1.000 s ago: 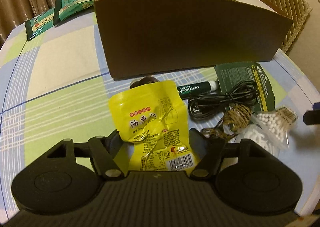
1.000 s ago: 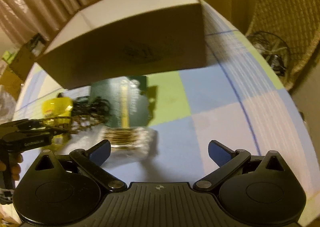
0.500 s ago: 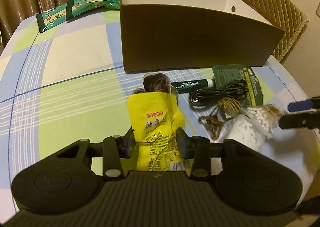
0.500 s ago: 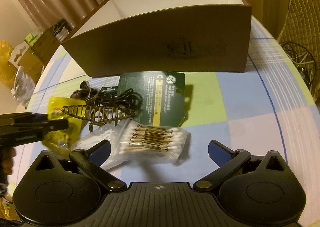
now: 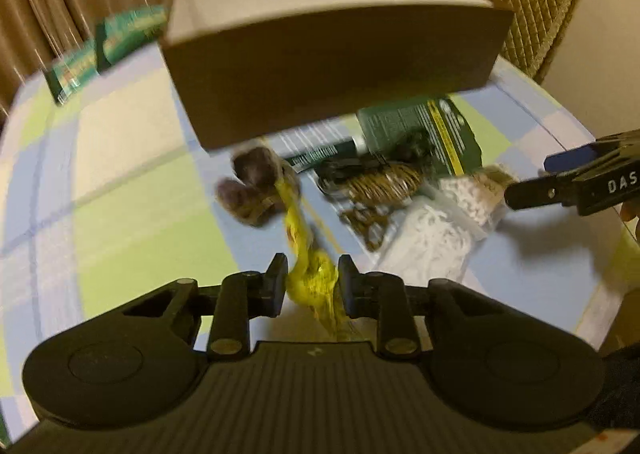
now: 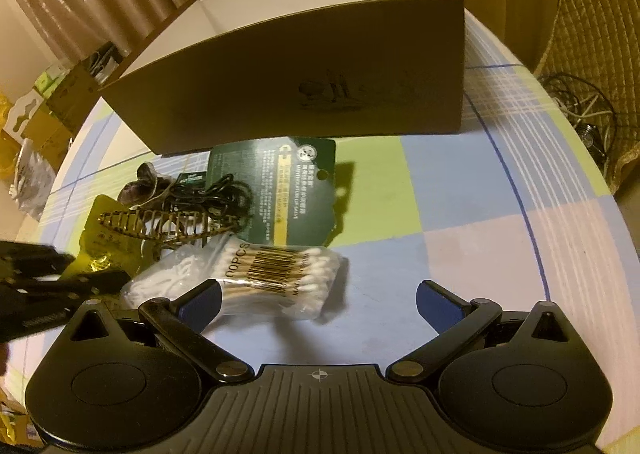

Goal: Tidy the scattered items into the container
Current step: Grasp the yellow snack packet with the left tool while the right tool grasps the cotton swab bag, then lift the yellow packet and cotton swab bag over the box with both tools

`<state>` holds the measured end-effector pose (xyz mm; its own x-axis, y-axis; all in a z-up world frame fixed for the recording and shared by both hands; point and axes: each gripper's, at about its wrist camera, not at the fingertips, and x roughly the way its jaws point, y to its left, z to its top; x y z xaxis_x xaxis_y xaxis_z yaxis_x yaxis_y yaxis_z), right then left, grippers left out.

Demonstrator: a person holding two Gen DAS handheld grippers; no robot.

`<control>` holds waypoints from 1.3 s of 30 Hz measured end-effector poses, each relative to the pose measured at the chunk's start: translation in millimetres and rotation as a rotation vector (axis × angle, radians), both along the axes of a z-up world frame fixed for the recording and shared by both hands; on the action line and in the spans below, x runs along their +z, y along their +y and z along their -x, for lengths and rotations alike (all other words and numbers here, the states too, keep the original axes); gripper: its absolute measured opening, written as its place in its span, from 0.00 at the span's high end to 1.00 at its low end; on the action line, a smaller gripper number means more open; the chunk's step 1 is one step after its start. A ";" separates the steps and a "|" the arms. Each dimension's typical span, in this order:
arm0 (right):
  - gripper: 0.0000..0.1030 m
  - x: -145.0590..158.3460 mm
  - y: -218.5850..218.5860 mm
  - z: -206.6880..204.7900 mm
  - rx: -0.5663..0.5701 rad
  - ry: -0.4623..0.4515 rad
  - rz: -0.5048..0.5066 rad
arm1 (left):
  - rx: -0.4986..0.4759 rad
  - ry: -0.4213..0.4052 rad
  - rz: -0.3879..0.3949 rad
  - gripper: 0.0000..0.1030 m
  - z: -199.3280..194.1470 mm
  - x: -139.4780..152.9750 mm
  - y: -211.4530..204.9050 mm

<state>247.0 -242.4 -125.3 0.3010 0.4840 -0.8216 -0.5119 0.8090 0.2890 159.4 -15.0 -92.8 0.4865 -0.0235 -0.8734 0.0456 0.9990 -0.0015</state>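
Observation:
My left gripper (image 5: 313,280) is shut on a yellow snack packet (image 5: 296,221), which is crumpled between the pads and lifted off the checked tablecloth. The view is blurred with motion. The brown box (image 5: 332,85), white inside, stands open just beyond. In the right wrist view the same packet (image 6: 100,238) shows at the left in the left gripper (image 6: 80,274). My right gripper (image 6: 318,300) stands open with nothing gripped. A bag of cotton swabs (image 6: 276,278) lies just ahead of it, nearer its left finger.
Between the box (image 6: 304,65) and the grippers lie a green lip-balm card (image 6: 288,189), a black cable (image 6: 216,197), a golden hair claw (image 6: 160,225) and a dark wrapped snack (image 5: 252,181). Green packets (image 5: 112,41) lie at the far left. A quilted chair (image 5: 520,13) stands behind the box.
The left jaws went from wide to shut on the yellow packet and lifted it, squeezing it narrow. The right gripper stayed open and settled just behind the swab bag.

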 end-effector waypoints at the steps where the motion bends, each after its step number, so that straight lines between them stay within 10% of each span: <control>1: 0.02 0.2 -1.1 0.4 -0.001 -0.001 0.000 | 0.006 0.017 0.003 0.86 -1.4 -4.7 -1.3; 18: 0.03 -0.9 23.2 5.3 0.099 -0.010 -0.024 | 0.074 -0.044 -0.027 0.87 8.8 3.7 13.9; 26: 0.33 -13.2 38.6 -1.9 0.071 -0.007 -0.010 | 0.107 -0.059 -0.029 0.87 14.8 8.0 19.6; 39: 0.36 -0.2 28.3 10.5 0.143 -0.106 0.068 | 0.104 -0.078 -0.046 0.87 18.5 13.7 14.8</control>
